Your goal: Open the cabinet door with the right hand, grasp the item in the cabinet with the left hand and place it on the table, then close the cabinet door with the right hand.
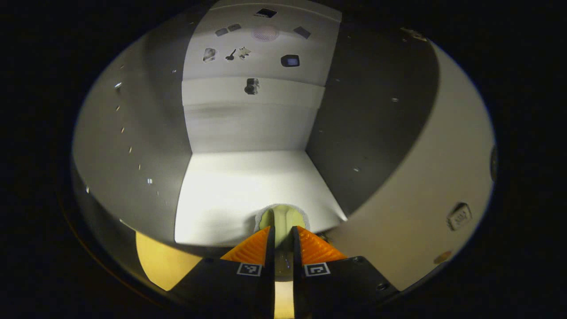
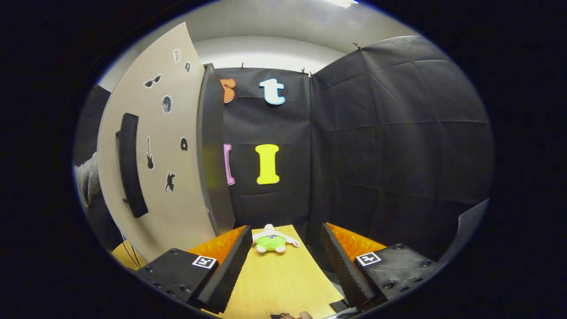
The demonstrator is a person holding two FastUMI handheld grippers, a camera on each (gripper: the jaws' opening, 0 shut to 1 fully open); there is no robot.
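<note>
Left tongs (image 1: 282, 241) clamped on a pale rounded item (image 1: 283, 218) at the cabinet shelf's (image 1: 221, 195) front edge.
We judge it light; right tongs (image 2: 283, 261) apart.

Dim, uneven light and strong fisheye bending in both views.

In the left gripper view the cabinet floor (image 1: 230, 195) glares near white, its texture washed out, while the side walls (image 1: 367, 128) fall into deep shadow; the stickers on the back panel (image 1: 257, 66) look soft, possibly out of focus. In the right gripper view a ceiling lamp (image 2: 341, 2) lights from above, the wooden table (image 2: 279, 274) shows evenly, and the cabinet door (image 2: 155, 155) bows in a curve near the edge.
</note>
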